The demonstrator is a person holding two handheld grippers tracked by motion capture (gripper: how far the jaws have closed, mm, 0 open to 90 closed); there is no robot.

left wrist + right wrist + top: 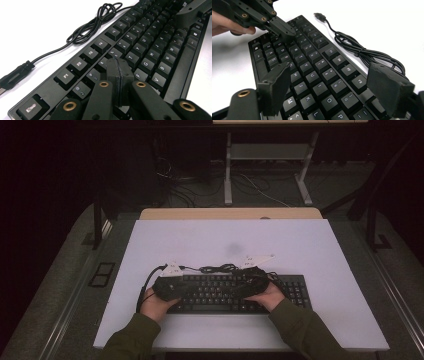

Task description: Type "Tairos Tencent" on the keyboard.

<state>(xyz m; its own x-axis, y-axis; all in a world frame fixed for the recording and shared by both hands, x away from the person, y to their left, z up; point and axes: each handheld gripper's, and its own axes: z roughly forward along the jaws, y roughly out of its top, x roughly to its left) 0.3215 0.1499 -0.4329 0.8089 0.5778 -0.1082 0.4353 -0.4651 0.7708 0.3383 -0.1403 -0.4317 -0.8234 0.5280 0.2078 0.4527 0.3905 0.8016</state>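
A black keyboard (220,296) lies near the front of the white tabletop (225,237). Its coiled black cable (220,268) rests just behind it, with the USB plug (320,16) loose on the table. My left gripper (117,67) is shut with nothing between its jaws. Its tip sits low over the number and letter keys at the keyboard's (150,47) left part; whether it touches a key I cannot tell. My right gripper (332,83) stands open above the keys right of the middle of the keyboard (312,72). The left gripper (284,31) also appears at the top left of the right gripper view.
The person's hands and green sleeves (300,330) come in from the front edge. A wooden table edge (230,213) lies behind the white board. Desk legs and floor cables (250,185) stand farther back. The coiled cable (95,23) lies beside the function keys.
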